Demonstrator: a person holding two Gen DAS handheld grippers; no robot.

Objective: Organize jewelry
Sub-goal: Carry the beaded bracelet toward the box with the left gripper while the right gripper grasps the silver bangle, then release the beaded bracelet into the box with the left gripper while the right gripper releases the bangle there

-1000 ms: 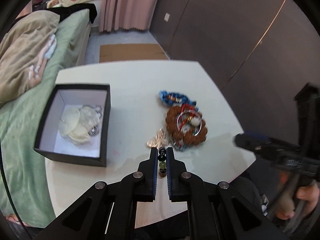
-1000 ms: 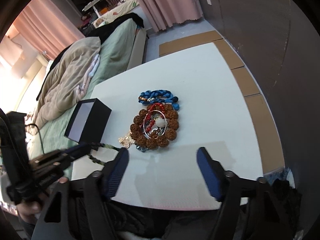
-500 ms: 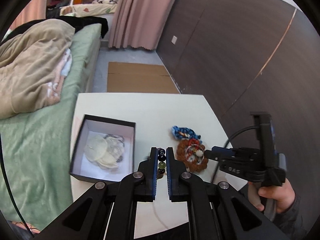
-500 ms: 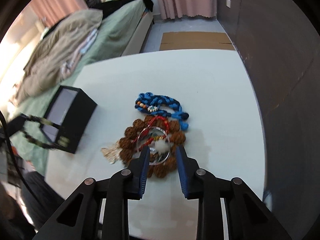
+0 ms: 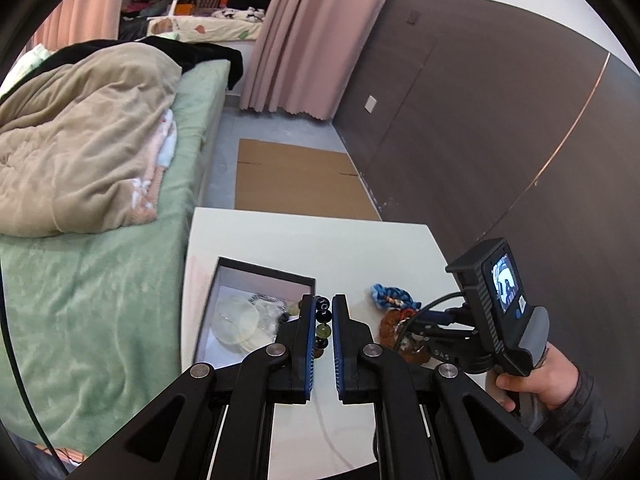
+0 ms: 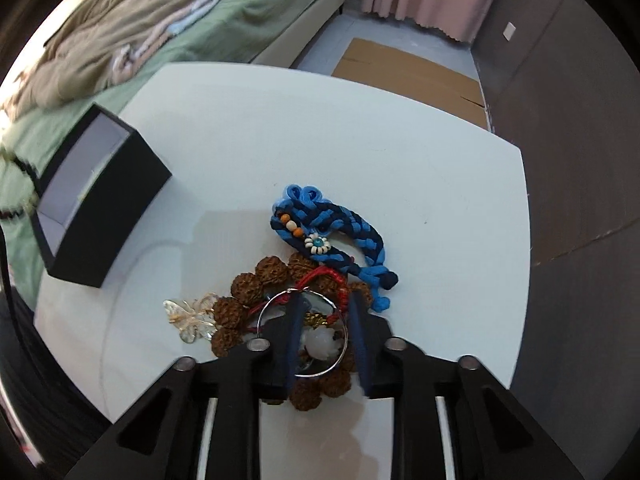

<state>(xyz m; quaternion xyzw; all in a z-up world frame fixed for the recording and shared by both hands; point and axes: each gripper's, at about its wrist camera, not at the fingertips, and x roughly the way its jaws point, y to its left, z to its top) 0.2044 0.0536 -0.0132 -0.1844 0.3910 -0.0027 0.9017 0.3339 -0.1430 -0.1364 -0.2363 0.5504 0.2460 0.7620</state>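
where the white table (image 6: 400,152) ends, a green bed (image 5: 100,300) adjoins.

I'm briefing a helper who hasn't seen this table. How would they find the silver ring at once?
On the white table, right of the black box, lies a jewelry pile. The silver ring rests on the brown seed-bead bracelet, below the blue braided bracelet. It's the only thin, plain metal hoop there.

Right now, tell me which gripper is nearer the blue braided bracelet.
Right. The right gripper is down over the jewelry pile, its fingertips just short of the blue braided bracelet. The left gripper, shut on a beaded bracelet, is raised beside the black box.
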